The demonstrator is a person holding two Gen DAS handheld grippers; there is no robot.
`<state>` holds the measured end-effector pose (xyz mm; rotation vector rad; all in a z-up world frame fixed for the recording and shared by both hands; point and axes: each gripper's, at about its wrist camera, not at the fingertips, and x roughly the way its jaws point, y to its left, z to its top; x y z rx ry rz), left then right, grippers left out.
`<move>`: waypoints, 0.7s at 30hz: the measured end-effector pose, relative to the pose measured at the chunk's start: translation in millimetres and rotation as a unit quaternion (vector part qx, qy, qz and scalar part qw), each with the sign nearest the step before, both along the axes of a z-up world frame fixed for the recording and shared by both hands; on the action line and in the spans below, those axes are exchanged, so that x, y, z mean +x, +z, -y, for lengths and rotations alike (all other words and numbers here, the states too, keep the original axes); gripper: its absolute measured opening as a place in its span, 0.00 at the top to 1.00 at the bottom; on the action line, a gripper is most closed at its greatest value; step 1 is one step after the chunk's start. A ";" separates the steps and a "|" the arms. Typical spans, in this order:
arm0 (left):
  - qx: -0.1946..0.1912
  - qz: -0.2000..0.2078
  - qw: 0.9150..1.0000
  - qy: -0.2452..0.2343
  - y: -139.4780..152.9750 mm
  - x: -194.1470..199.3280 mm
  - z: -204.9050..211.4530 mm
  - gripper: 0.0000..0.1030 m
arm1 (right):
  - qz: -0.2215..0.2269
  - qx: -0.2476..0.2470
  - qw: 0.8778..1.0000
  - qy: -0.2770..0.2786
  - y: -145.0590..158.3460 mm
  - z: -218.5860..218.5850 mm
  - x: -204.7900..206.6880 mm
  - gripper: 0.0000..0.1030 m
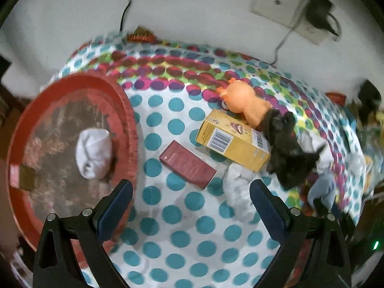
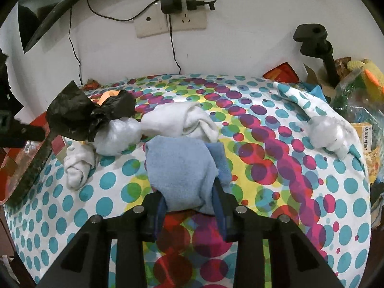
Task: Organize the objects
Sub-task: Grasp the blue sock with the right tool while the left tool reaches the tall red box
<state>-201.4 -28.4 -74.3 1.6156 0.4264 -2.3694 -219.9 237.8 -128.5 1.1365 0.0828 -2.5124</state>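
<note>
Soft light-blue cloth [image 2: 180, 172], folded and bunched, near middle of dotted counter [image 2: 276, 228], squeezed in nearly closed right gripper [image 2: 189, 206], left gripper [image 1: 190, 206] wide open, empty, red tray [image 1: 124, 110] at left holding white sock [image 1: 93, 156]

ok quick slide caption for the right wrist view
Right tongs shut on a light blue cloth, white socks and a black bag lying beyond on the dotted sheet.
</note>
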 end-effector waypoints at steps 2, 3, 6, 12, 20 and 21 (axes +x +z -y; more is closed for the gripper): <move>0.025 0.006 0.999 0.023 -6.7 -5.7 4.2 0.08 | 0.003 -0.007 1.000 0.001 -1.1 -1.1 -1.2 0.66; 0.033 0.010 0.999 0.038 -10.3 -7.8 6.2 0.09 | 0.006 -0.012 1.000 0.001 -1.5 -2.2 -1.9 0.66; 0.050 0.018 0.996 0.071 -19.5 -14.0 7.7 0.12 | 0.014 -0.033 0.999 0.000 -2.8 -7.9 -4.2 0.66; 0.044 0.032 0.993 0.101 -35.2 -18.7 5.9 0.31 | 0.021 -0.052 0.998 0.000 -5.1 -12.6 -4.7 0.65; 0.068 0.024 0.987 0.146 -43.5 -20.6 18.9 0.35 | 0.027 -0.063 0.998 0.002 -5.8 -14.6 -5.0 0.64; 0.070 0.025 0.986 0.147 -45.0 -21.4 19.6 0.35 | 0.027 -0.063 0.998 0.002 -5.8 -14.3 -4.9 0.64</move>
